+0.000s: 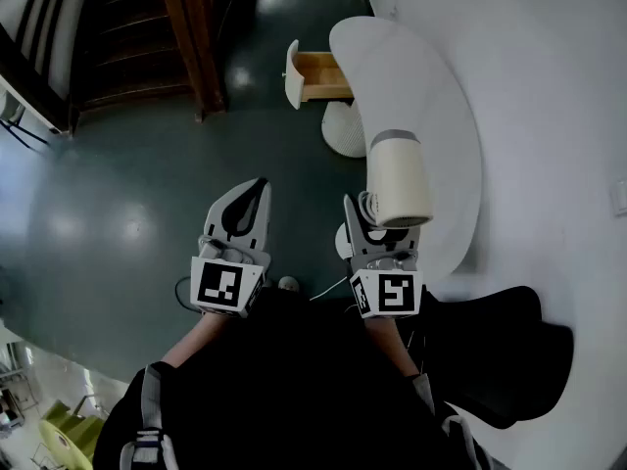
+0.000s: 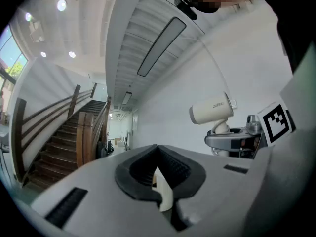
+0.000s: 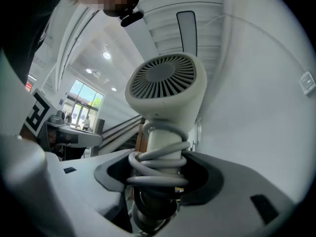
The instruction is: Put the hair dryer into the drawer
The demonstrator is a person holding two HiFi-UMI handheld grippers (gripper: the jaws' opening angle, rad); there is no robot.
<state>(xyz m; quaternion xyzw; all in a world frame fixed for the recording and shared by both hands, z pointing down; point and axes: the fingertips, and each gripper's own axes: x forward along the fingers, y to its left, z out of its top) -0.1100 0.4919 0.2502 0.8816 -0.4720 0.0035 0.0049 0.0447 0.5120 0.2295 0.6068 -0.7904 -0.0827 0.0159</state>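
Nearest, a person in dark clothing holds both grippers out level over the dark teal, glossy floor.

The left gripper has its jaws drawn together, the dark pads meeting at the tips in the left gripper view, and nothing is clamped between them.

Just beside it, the right gripper is clamped on the handle of the cream plastic hair dryer with a grey band round its barrel. In the right gripper view the handle stands upright between the pads. A grey cord is wound in loops round it just above the jaws, and the round slatted rear grille faces the camera. The hair dryer is held in the air over the near left edge of the white table with a rounded top. From the left gripper view the dryer shows side on.

To the right of the person, against the table's near edge, sits a black chair.

Farther on, under the table's left edge, stands a white ribbed base. Beyond it, at the table's far left end, the drawer with a pale wooden inside and white front is pulled out, well apart from the hair dryer.

Farthest away is a dark wooden staircase.
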